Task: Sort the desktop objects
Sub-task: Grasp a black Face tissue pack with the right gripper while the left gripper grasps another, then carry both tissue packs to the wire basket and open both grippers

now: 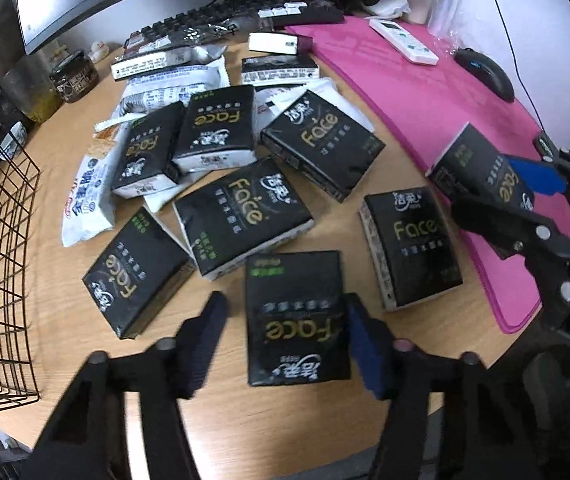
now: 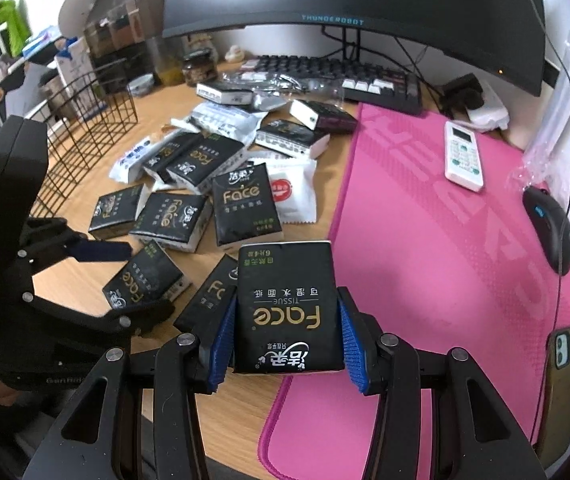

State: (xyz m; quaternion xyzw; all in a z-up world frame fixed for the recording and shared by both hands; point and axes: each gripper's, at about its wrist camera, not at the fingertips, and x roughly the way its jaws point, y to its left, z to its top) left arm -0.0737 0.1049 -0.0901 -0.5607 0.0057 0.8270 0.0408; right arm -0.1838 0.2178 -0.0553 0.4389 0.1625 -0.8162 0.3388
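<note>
Tissue packs, black with gold "Face" lettering, lie scattered over the wooden desk (image 1: 221, 412) ahead of both grippers. The right gripper (image 2: 288, 334) is clamped on one tissue pack (image 2: 287, 308), its blue pads (image 2: 351, 346) pressed against the pack's two long sides, and the pack is lifted above the near edge of the pink desk mat (image 2: 437, 240). The left gripper (image 1: 285, 334) has its jaws spread apart and straddles another pack (image 1: 295, 316) lying flat on the desk; its right pad (image 1: 365, 346) sits at that pack's edge, while its left pad (image 1: 205, 340) stands clear of it, with bare desk showing between. Just ahead of the left gripper lie more packs: one to the front-left (image 1: 137, 280), one straight ahead (image 1: 243, 220), one to the front-right (image 1: 409, 246). Further ahead, a looser heap of packs mixes with white snack wrappers (image 1: 89, 204). Far to the left gripper's left stands a black wire basket (image 1: 1, 264). Beyond the heap sit a keyboard (image 2: 337, 76) and a monitor (image 2: 357, 4). To the right gripper's front-right, a white remote (image 2: 463, 156) lies on the mat, with a black mouse (image 2: 549, 228) further right and a phone (image 2: 563, 392) at the mat's right edge.
</note>
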